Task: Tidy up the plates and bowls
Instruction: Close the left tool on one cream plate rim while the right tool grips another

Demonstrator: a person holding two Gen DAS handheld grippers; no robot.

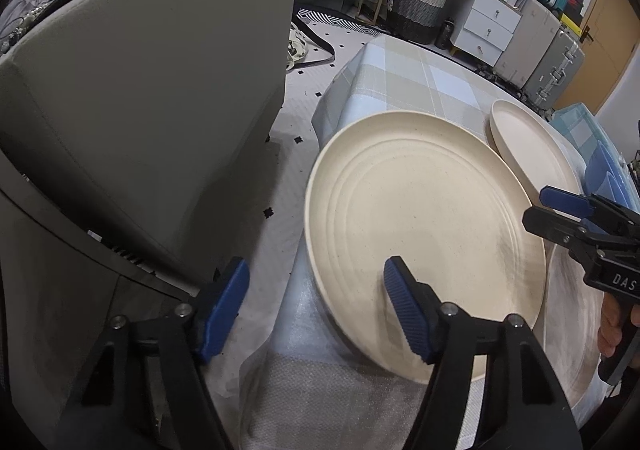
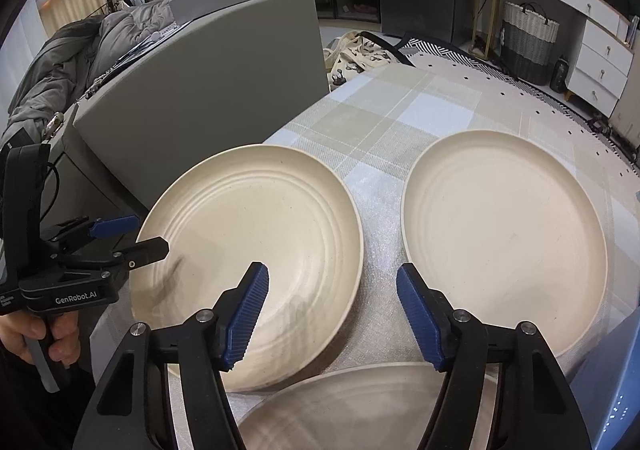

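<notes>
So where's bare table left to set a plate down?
The checked tablecloth beyond the left plate and right plate is bare to the far edge. A narrow strip runs between them. Near side is crowded: a third plate and both grippers.

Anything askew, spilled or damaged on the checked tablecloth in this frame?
The ridged cream plate on the left hangs past the edge of the checked tablecloth, and its near rim overlaps a third cream plate. Nothing looks spilled or broken.
</notes>
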